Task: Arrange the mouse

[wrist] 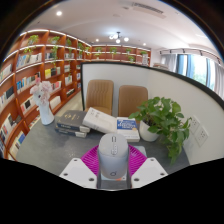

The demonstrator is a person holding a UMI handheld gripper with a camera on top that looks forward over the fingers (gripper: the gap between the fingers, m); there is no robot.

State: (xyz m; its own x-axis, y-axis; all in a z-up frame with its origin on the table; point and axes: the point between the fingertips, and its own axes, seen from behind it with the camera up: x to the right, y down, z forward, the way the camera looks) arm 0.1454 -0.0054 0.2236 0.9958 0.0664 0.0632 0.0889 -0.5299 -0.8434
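A light grey computer mouse (113, 155) sits between my gripper's (113, 162) two fingers, its back end toward the camera. The magenta pads (93, 160) press against both its sides, so the gripper is shut on the mouse. The mouse is held above the grey desk (50, 145), in front of a pile of books.
A pile of books (90, 122) lies on the desk ahead. A potted green plant (162, 120) stands to the right. A white lamp or figure (43, 103) stands to the left. Two brown chairs (100, 95) stand behind the desk. Bookshelves (25, 80) line the left wall.
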